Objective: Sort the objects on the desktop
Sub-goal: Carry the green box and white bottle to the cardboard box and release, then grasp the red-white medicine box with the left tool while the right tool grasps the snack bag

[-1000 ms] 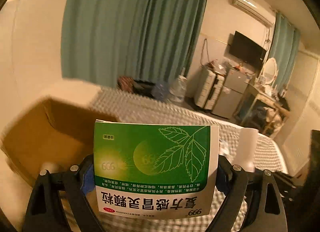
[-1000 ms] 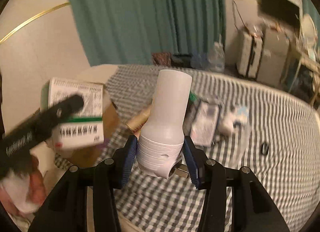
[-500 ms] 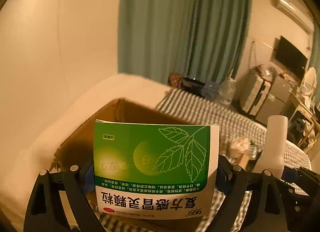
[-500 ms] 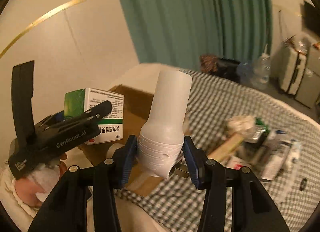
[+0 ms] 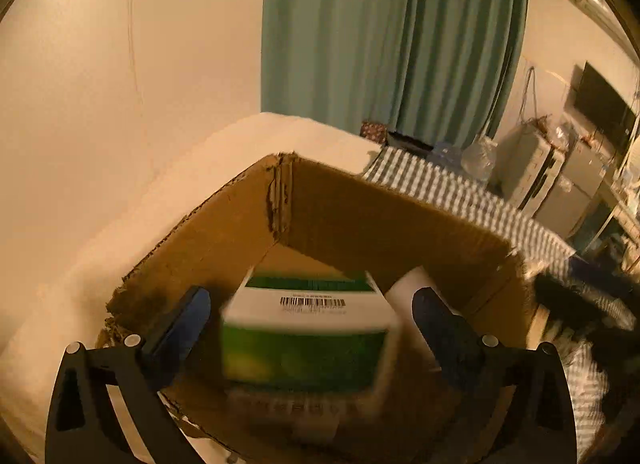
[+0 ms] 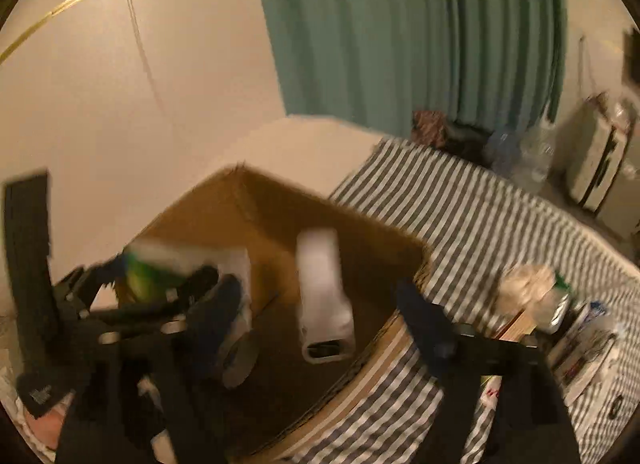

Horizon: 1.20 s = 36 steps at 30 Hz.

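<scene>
An open brown cardboard box [image 5: 360,220] sits on the bed; it also shows in the right wrist view [image 6: 288,212]. My left gripper [image 5: 312,316] is open over the box, and the green and white medicine box [image 5: 308,340] is free between its spread fingers, blurred, inside the cardboard box. My right gripper [image 6: 320,304] is open too. The white bottle-shaped object [image 6: 322,296] is loose between its fingers, blurred, over the box interior. The green box [image 6: 160,268] and left gripper show at the left of the right wrist view.
A grey-and-white checked cloth [image 6: 480,216] covers the bed. Several loose items [image 6: 560,316] lie on it to the right of the box. A cream wall is on the left and a teal curtain [image 5: 392,40] behind.
Both grippers moved over the cardboard box and opened. The green medicine box and the white bottle-shaped object were let go and are dropping into the box.
</scene>
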{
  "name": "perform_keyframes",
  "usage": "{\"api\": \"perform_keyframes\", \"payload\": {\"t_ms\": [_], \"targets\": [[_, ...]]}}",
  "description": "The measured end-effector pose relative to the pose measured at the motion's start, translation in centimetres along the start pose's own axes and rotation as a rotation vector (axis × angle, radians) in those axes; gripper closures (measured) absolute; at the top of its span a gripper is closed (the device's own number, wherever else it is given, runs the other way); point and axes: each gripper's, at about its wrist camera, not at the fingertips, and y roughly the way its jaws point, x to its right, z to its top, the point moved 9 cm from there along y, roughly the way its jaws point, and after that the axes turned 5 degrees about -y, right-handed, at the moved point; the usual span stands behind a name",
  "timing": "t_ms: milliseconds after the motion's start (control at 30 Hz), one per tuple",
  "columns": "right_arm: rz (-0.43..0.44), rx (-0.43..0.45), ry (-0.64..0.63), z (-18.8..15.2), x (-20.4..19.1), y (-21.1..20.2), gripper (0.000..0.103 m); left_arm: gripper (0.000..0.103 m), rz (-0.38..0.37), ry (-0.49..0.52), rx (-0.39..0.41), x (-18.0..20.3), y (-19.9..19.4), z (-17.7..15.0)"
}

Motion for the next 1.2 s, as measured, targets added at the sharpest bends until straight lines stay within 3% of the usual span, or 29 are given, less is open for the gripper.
{"api": "perform_keyframes", "payload": {"t_ms": [133,233,467,700,933,1200], "targets": [[-0.083,0.086,0.013,0.2,2.1,-2.9,0.02,0.0,0.012,0.021,0.018,-0.1,-0.7,-0.5],[-0.159,0.106,0.052,-1.7,5.3,-5.6,0.019,0.0,-0.01,0.053,0.065,1.7,-2.5,-0.1],[-0.319,0.096,0.228,-8.1,14.1,-14.2,0.019,0.0,-0.196,0.125,0.112,10.6,-8.3,-2.0],[-0.436,0.151,0.334,-13.7,20.7,-23.1,0.019,0.0,-0.297,0.217,0.033,19.8,-9.5,-8.0],[-0.43,0.125,0.389,-18.5,23.4,-23.8,0.019,0.0,-0.257,0.246,-0.089,24.0,-6.0,-12.5],[-0.384,0.035,0.389,-20.2,24.1,-18.2,0.019,0.0,-0.214,0.31,-0.128,26.0,-0.2,-13.6]]}}
